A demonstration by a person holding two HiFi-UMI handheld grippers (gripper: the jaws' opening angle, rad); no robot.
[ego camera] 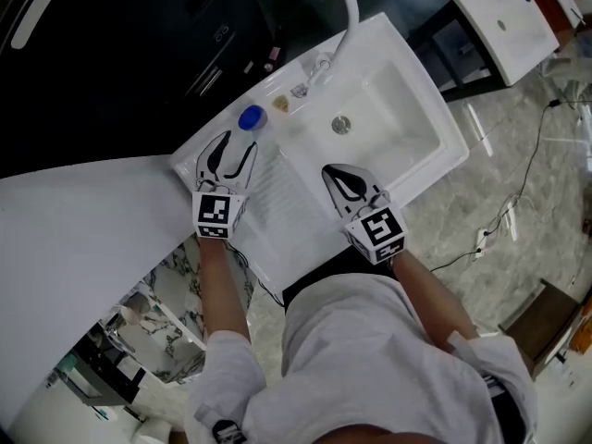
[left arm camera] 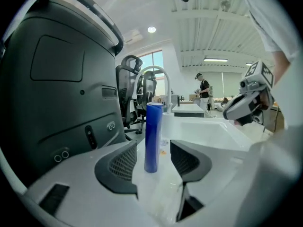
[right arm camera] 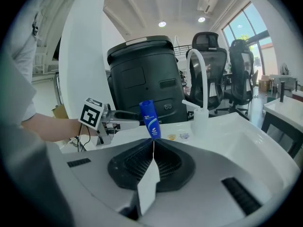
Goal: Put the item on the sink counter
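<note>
A white slab (ego camera: 74,248) filled the left of the head view, with a large black machine (ego camera: 139,54) behind it. Right of these stood the white sink counter (ego camera: 435,169). A blue bottle (ego camera: 252,117) stood upright near the counter's back left corner, beside the ribbed drainboard (ego camera: 277,197). Two small stickers (ego camera: 289,98) lay along the back edge between the bottle and the foot of the white gooseneck faucet (ego camera: 350,7). The basin (ego camera: 393,109), with its metal drain (ego camera: 341,125), took up the counter's right half. Right of the counter the floor was pale marble (ego camera: 504,155) with a thin cable (ego camera: 520,188) trailing over it, and a second white sink (ego camera: 504,21) stood at the far right. Black office chairs (right arm camera: 208,56) and bright windows showed behind the faucet in the right gripper view.

The left gripper (ego camera: 237,146) lay low over the counter's left end, pointing at the back edge, the person's forearm straight behind it. Its jaws stood apart around the bottle, and the left gripper view showed a gap on either side, so neither jaw touched it. The right gripper (ego camera: 329,170) hovered over the drainboard near the basin's front left corner, angled toward the bottle. Its jaws were pressed together with nothing between them.
</note>
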